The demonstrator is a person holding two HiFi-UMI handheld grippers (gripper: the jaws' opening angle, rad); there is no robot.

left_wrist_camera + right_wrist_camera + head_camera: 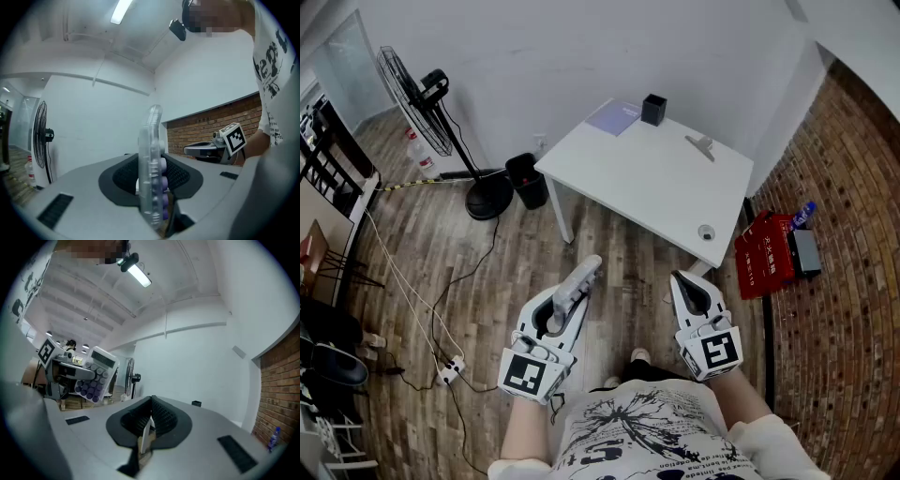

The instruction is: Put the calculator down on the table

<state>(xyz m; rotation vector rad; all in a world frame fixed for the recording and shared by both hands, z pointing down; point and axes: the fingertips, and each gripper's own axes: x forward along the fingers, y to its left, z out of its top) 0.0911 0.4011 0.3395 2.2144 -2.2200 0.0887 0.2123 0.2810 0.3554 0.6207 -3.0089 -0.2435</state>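
Observation:
My left gripper (578,286) is shut on a clear white calculator (579,279) with purple keys, held in the air over the wooden floor in front of the person's body. In the left gripper view the calculator (153,136) stands edge-on between the dark pads (124,176). From the right gripper view its keypad (96,376) faces the camera. My right gripper (692,286) is level beside the left one, shut, with nothing between its jaws (151,414). The white table (666,192) stands ahead, apart from both grippers.
On the table lie a purple booklet (615,117), a black holder (653,109), a metal clip (701,145) and a small round thing (706,232). A standing fan (417,94) and black bin (528,179) are left; a red box (766,251) right. Cables and a power strip (450,370) cross the floor.

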